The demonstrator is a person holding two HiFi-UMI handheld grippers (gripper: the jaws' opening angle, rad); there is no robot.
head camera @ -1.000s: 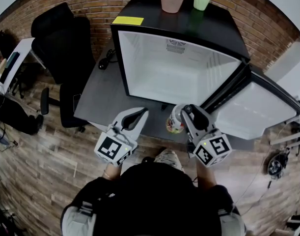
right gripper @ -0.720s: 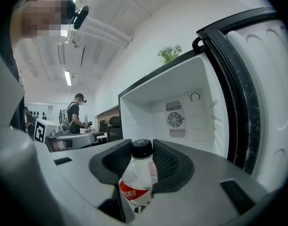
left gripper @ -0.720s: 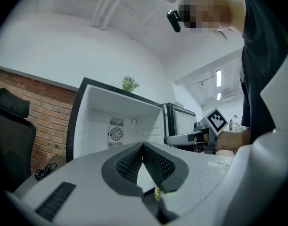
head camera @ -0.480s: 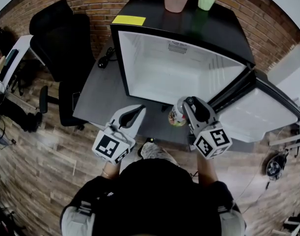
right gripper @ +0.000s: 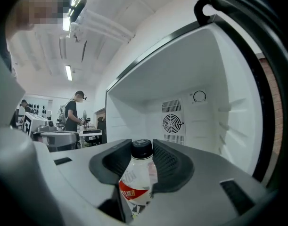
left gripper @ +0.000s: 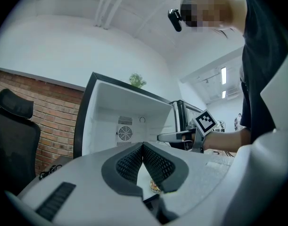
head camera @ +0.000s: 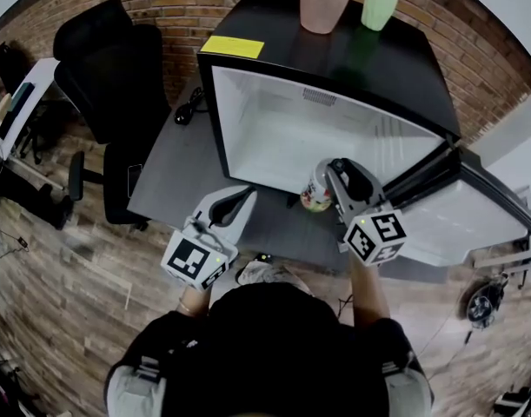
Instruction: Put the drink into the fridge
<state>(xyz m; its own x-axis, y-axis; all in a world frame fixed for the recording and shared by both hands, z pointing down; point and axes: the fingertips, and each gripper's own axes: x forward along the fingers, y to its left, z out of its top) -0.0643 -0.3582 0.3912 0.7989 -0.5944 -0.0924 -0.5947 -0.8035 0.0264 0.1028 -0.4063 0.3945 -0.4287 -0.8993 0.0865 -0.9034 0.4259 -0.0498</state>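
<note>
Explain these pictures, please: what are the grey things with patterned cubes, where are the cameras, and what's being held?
No robot here: a person holds a two-jaw gripper in each hand; the patterned cubes belong to them. The head view looks down from the person's head. The other two cameras ride on the grippers, looking along their jaws. The left gripper is shut and empty. The right gripper clamps a bottle, held before the open fridge on a dark table. A pink cup and green vase stand on the fridge.

The fridge (head camera: 265, 24) has a glossy top and smooth white lining beside a rough brick wall (head camera: 174, 7).
</note>
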